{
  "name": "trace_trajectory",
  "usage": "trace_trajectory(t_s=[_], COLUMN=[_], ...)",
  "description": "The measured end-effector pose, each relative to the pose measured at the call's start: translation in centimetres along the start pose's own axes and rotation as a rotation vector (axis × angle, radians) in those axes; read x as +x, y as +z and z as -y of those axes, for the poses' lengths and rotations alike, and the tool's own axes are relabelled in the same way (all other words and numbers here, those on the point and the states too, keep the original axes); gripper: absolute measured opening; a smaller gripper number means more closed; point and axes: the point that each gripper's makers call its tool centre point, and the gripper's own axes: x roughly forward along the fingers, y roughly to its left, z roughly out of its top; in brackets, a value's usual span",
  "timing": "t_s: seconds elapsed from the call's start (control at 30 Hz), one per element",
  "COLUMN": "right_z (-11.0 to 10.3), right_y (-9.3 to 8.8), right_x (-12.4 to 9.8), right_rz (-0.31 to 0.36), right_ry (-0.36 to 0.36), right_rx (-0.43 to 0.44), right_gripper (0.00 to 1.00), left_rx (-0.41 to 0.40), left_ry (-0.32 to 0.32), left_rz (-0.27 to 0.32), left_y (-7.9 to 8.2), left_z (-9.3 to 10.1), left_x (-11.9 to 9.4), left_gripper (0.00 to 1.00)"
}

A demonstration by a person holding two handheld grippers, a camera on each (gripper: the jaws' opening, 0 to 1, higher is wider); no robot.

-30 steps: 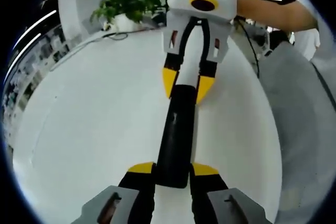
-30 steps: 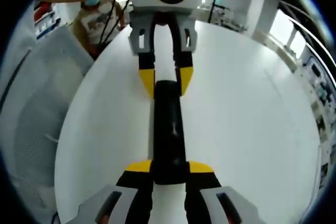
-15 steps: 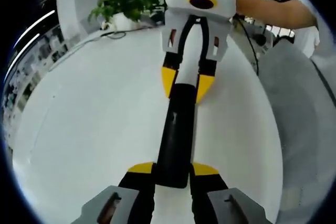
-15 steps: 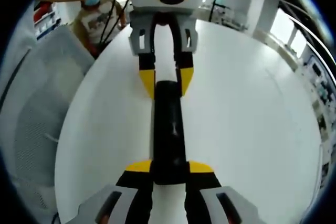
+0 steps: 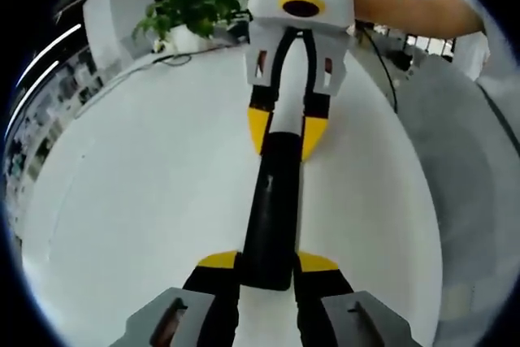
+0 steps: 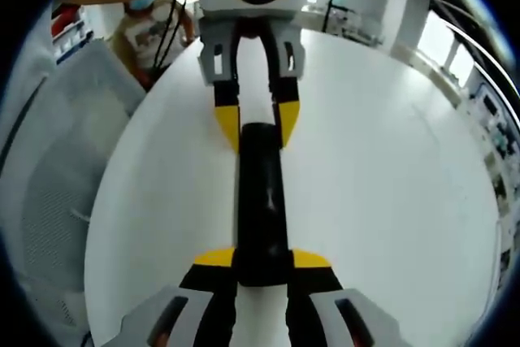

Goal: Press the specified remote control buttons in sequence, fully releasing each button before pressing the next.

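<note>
Black plastic runs straight out from between my jaws: the remote (image 5: 274, 209) is a long dark bar, and I pinch one end of it with my left gripper (image 5: 268, 264) while my right gripper (image 6: 262, 259) pinches the other end. Each tool shows nose-on beyond the far end of the bar in the other's view. I judge the two-ended hold keeps the remote steady and level above the white desk (image 5: 138, 193), but with both pairs of jaws clamped on it, neither is free to press a button. Past my left jaws a potted plant (image 5: 191, 10) stands at the far edge; its pot holds green leaves. No other container is to be seen.
</note>
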Motion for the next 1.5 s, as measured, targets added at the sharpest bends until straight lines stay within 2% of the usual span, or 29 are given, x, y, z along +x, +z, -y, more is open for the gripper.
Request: trace_trajectory(t_s=[0.27,0.73,1.1,1.5], right_z=[0.01,-0.05,0.0,-0.02], right_y=[0.0,0.07,0.07,0.12], right_x=[0.0,0.07,0.12,0.11], right_rz=[-0.003,0.002,0.003,-0.005], right_ry=[0.004,-0.004,-0.002,-0.005], right_rx=[-0.002,0.001,-0.002,-0.014], right_gripper=[0.19,0.19,0.19,0.2], left_rx=[0.024,0.028,0.035,0.042], left_ry=[0.004,0.014,0.022,0.019], left_rz=[0.017,0.09,0.111,0.1], left_y=[-0.02,0.03,0.13,0.16], left_z=[-0.02,0.09,0.24,0.22], left_x=[0.0,-0.13,-0.15,-0.12], left_gripper=[0.24,0.25,0.24,0.24])
